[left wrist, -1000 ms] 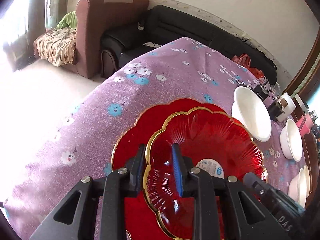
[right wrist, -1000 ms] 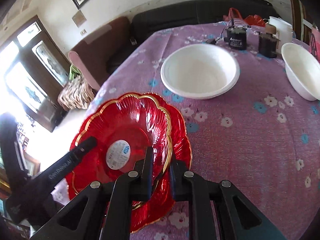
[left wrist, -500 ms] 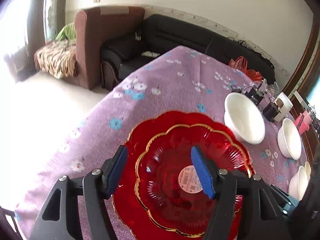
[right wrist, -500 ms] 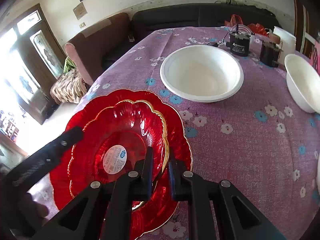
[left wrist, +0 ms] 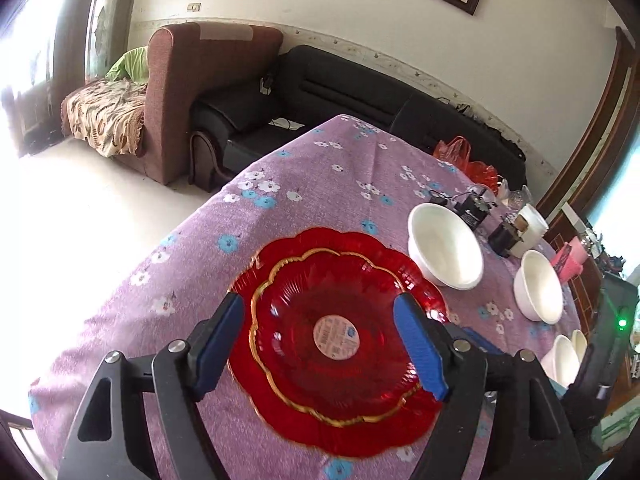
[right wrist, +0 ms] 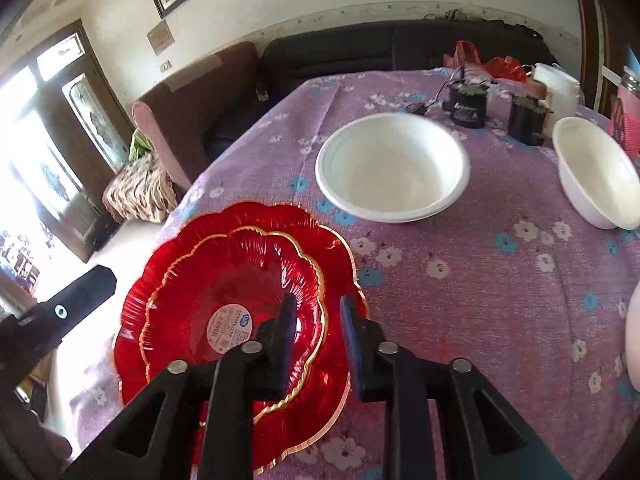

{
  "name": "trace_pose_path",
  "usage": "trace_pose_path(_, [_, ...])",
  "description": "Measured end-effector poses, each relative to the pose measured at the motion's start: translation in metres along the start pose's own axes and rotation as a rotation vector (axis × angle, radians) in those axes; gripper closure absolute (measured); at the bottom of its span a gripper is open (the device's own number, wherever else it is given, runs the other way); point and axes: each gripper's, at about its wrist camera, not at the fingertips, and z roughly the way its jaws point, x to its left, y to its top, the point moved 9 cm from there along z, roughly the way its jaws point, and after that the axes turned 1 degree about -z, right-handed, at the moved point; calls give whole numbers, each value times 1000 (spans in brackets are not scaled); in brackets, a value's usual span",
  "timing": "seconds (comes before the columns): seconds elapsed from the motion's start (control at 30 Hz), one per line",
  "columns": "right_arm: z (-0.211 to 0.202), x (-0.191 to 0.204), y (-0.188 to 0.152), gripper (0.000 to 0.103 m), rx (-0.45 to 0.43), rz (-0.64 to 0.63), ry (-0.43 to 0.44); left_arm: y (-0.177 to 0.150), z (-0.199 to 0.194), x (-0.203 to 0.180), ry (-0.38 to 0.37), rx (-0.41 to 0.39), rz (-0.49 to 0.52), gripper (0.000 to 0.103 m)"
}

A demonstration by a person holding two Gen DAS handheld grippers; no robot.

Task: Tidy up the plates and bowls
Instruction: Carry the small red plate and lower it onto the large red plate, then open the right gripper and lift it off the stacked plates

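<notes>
Red plates nested below spread left claw

Left gripper jaws spread wide, above the small red plate, which sits nested in the large red plate. White bowl at 2 o'clock of the plates; second bowl beyond. Purple floral cloth underneath.
</notes>
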Motion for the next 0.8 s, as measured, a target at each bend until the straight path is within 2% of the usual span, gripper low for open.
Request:
trace_pose_path(0.1, [-24, -5, -1, 76, -31, -12, 12, -5, -15, -12, -23, 13, 26, 26])
trace_pose_path(0.23, [-70, -15, 9, 76, -87, -20, 35, 3, -56, -40, -82, -47, 91, 26])
trace_pose_path(0.33, [-119, -24, 27, 76, -148, -40, 39, 15, -90, -68, -170, -73, 134, 24])
trace_pose_path(0.43, [-183, -41, 56, 76, -231, -49, 29, 28, -125, -95, -218, -110, 203, 23])
trace_pose_path(0.6, [-282, -83, 113, 70, -344, -35, -57, 57, -185, -137, -224, -238, 328, 16])
trace_pose_path(0.7, [-339, -105, 148, 69, -407, -29, -135, 82, -221, -162, -228, -298, 358, 13])
trace_pose_path(0.73, [-361, -112, 161, 67, -434, -31, -174, 91, -231, -170, -228, -313, 367, 8])
trace_pose_path(0.8, [-394, -119, 179, 61, -470, -36, -235, 111, -249, -183, -218, -347, 375, 7])
